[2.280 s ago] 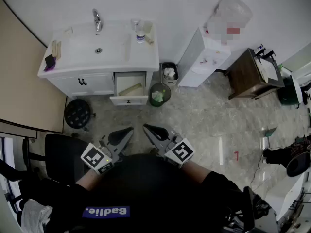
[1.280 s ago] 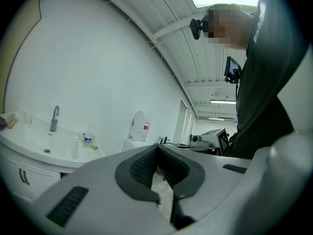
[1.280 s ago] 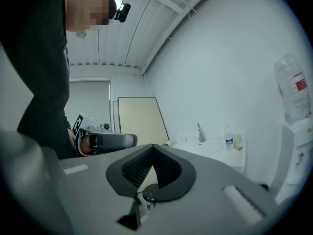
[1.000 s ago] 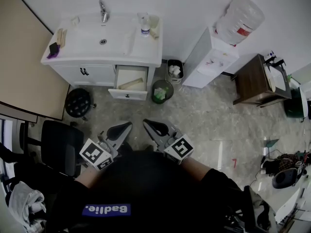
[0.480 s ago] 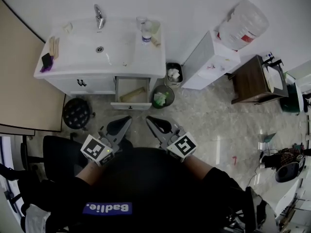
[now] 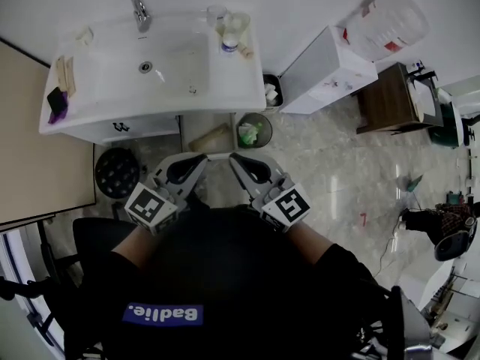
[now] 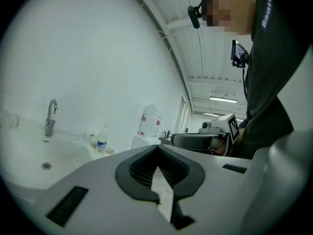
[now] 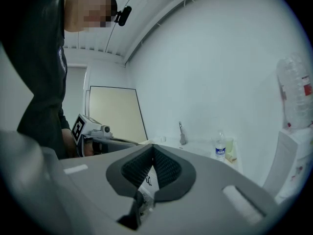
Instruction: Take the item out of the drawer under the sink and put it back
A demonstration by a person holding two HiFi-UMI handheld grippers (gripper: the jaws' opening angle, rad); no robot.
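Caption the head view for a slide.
At a white sink, left hand-held gripper and right hand-held gripper, both shut, near the open drawer holding a tan item.

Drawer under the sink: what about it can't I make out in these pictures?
- Head view: the sink counter hides the drawer's back part.
- Head view: the pale item in it is too small to identify.
- Head view: the left tongs and right tongs overlap its front edge.
- Both gripper views: no drawer; each tongs' own body fills the lower picture.
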